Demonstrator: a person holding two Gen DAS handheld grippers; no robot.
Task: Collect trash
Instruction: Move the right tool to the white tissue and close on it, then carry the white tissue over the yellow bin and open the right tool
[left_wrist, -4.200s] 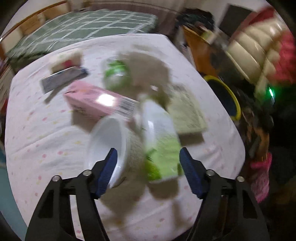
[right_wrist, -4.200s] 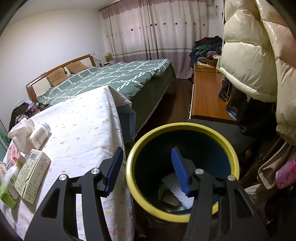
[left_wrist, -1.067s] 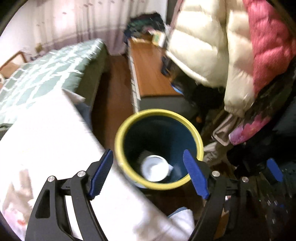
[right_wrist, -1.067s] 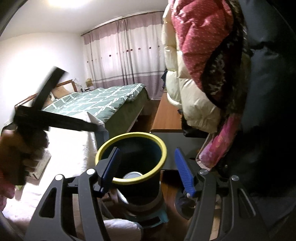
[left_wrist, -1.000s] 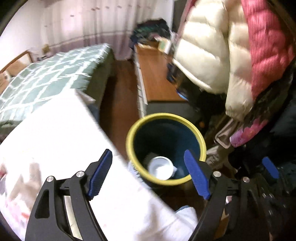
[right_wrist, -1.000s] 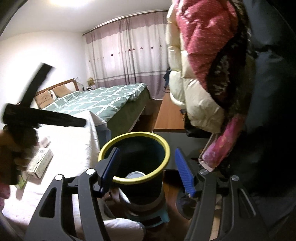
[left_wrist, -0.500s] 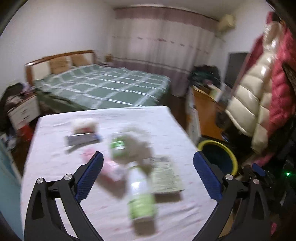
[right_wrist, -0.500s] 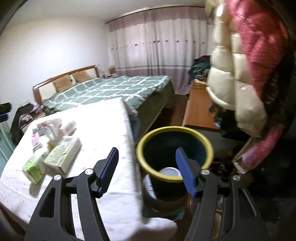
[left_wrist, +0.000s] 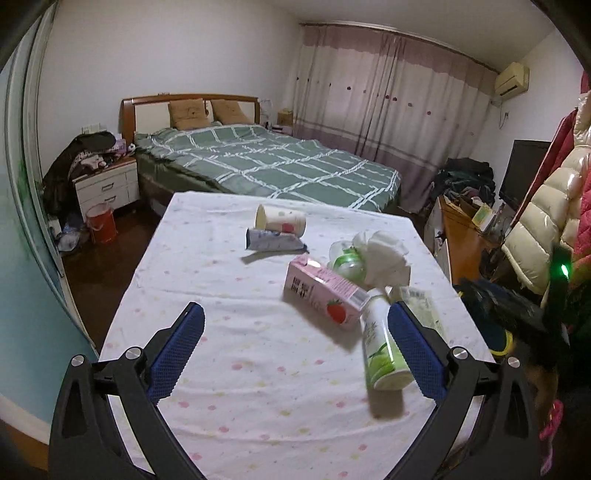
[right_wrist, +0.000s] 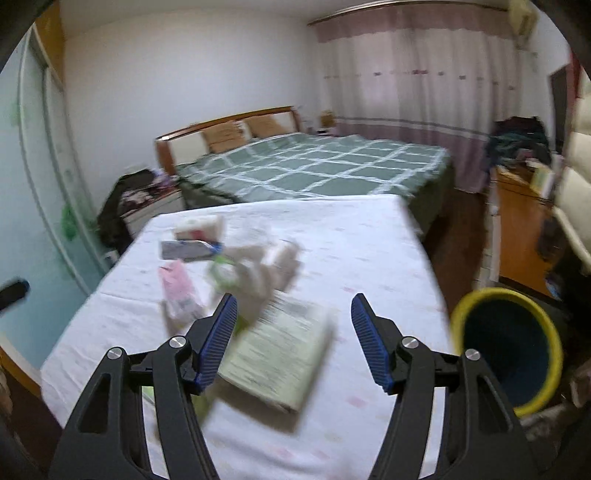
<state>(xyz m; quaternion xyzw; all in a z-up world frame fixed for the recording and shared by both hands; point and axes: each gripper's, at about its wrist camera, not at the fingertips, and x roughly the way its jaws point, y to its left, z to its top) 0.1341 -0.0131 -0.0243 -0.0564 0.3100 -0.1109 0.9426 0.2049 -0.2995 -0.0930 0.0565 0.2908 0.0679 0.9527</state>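
Picking next: the green bottle (left_wrist: 384, 350) lies on its side on the table (left_wrist: 229, 295), just by the right finger of the left gripper (left_wrist: 295, 354).
Neighbours: the pink carton (left_wrist: 325, 295) lies just past the bottle, touching its far end; the crumpled tissue (left_wrist: 384, 258) sits behind that, and a cup (left_wrist: 280, 221) and tube (left_wrist: 273, 240) lie farther off.
Left tool: its fingers are spread wide apart with nothing between them.
Right tool: the right gripper (right_wrist: 291, 339) has its fingers partly apart and empty, over the flat green box (right_wrist: 280, 350); this view is smeary, so the box may be a little off from where it looks.
Bin: the yellow-rimmed bin (right_wrist: 506, 347) stands off to the right of the right tool, beside the table.
Doing it well: slide the left tool right so the bottle sits in the middle, then squeeze across its round body, not its end.
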